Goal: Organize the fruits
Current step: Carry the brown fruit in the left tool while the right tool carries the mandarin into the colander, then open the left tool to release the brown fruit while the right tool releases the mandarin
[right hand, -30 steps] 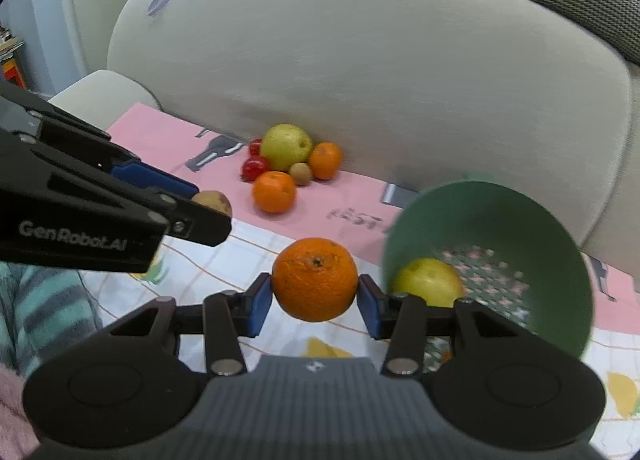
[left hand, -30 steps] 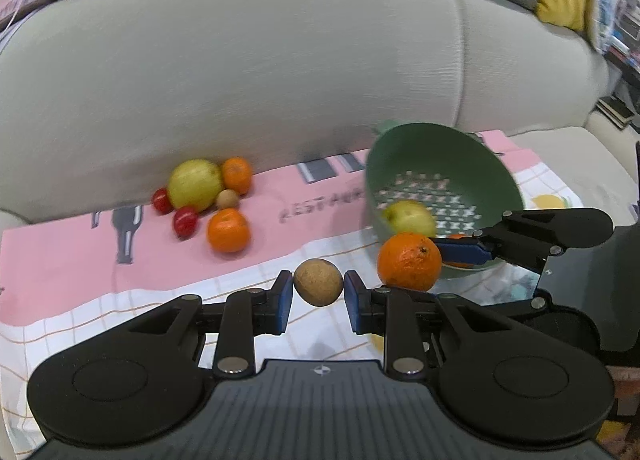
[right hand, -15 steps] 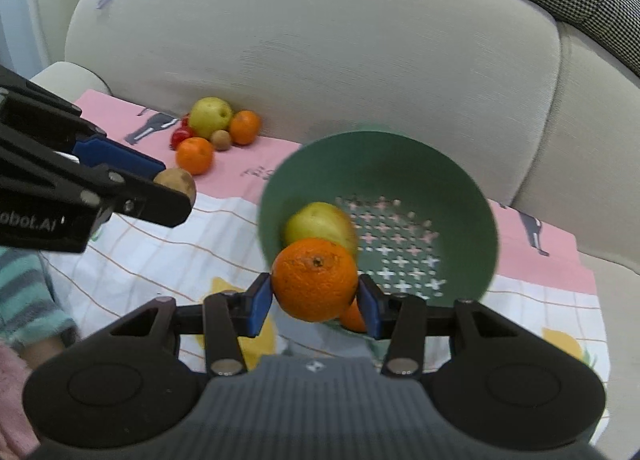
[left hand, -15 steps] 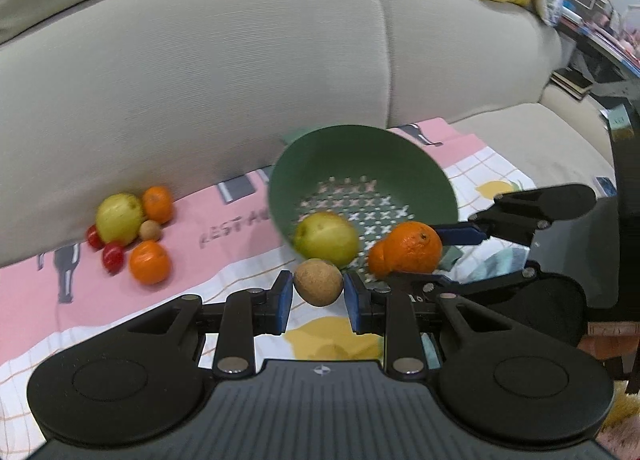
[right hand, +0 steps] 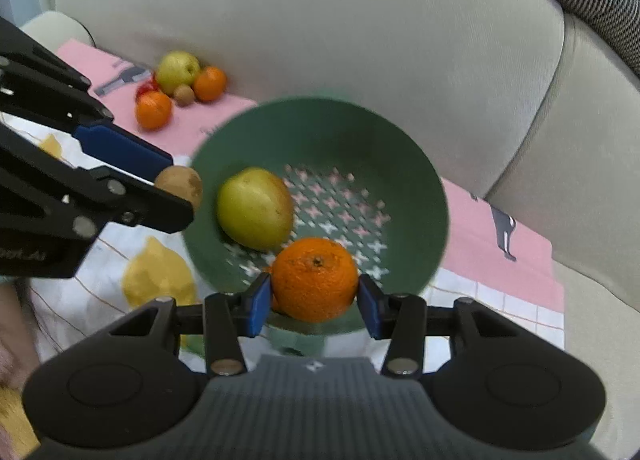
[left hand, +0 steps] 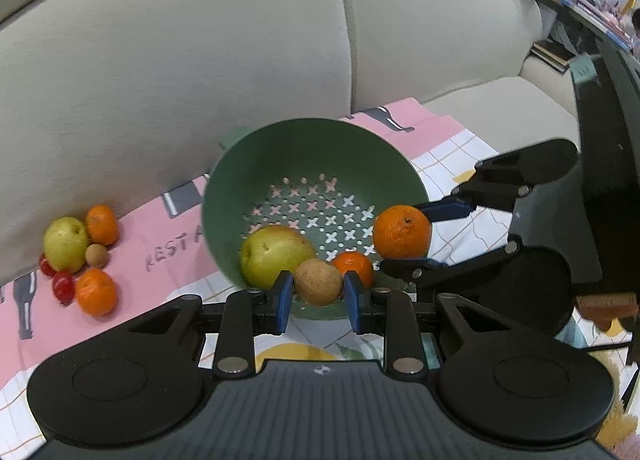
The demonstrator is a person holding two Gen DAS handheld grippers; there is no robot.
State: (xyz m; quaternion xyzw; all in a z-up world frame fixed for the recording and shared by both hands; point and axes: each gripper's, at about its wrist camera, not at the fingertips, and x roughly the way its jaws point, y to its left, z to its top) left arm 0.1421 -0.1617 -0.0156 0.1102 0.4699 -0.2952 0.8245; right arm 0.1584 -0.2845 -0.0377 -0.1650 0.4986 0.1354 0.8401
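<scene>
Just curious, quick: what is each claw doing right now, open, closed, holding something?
Left claw: closed on the small brown fruit.
Right claw: closed on the large orange.

Small orange (left hand: 353, 267) half hidden behind brown fruit (left hand: 319, 281).

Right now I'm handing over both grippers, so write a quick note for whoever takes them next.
Left gripper: jaws shut on a small brown fruit, at the near rim of the green colander.
Right gripper: jaws shut on an orange, over the colander.
Done: a yellow-green apple and a small orange are in the colander.
Left: drop both held fruits in, then fetch the fruit pile on the pink cloth by the sofa.
</scene>
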